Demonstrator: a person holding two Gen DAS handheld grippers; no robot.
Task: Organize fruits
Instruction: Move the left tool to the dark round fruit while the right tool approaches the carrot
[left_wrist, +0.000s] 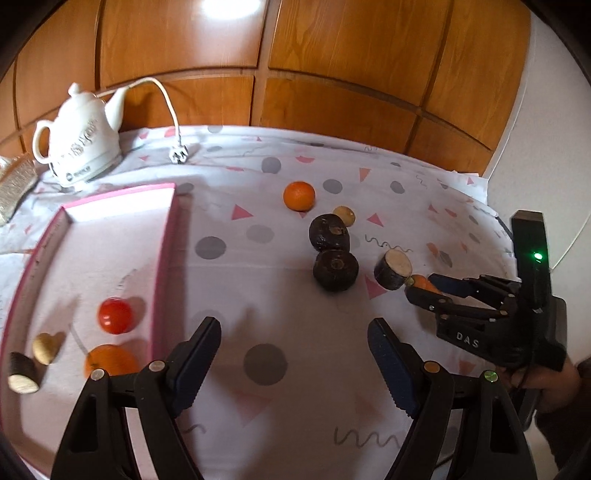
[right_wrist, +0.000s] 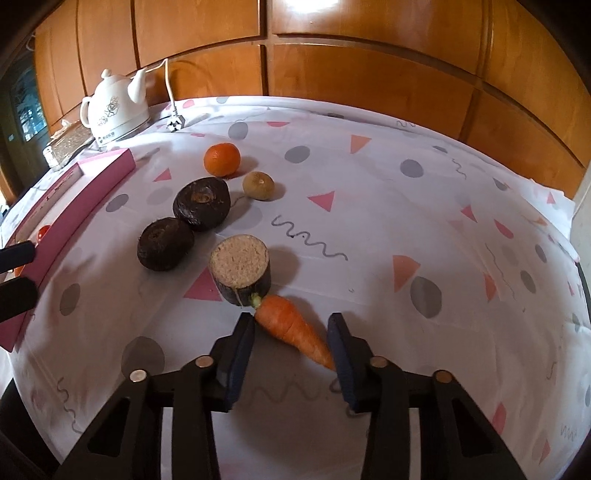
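A pink tray (left_wrist: 164, 258) at the left holds a red tomato (left_wrist: 115, 316), an orange (left_wrist: 109, 360), a small brown fruit (left_wrist: 45, 347) and a cut dark piece (left_wrist: 23, 373). On the cloth lie an orange (right_wrist: 222, 158), a kiwi (right_wrist: 258, 185), two dark round vegetables (right_wrist: 202, 203) (right_wrist: 165, 243), a cut dark piece (right_wrist: 241, 269) and a carrot (right_wrist: 293, 326). My right gripper (right_wrist: 291, 325) is open with its fingers on either side of the carrot; it also shows in the left wrist view (left_wrist: 424, 286). My left gripper (left_wrist: 293, 345) is open and empty above the cloth beside the tray.
A white electric kettle (left_wrist: 79, 142) with its cord and plug (left_wrist: 178, 155) stands at the back left, next to a glittery box (left_wrist: 14, 184). A wooden panelled wall (left_wrist: 295, 55) runs behind the table. The patterned tablecloth (right_wrist: 406, 206) extends to the right.
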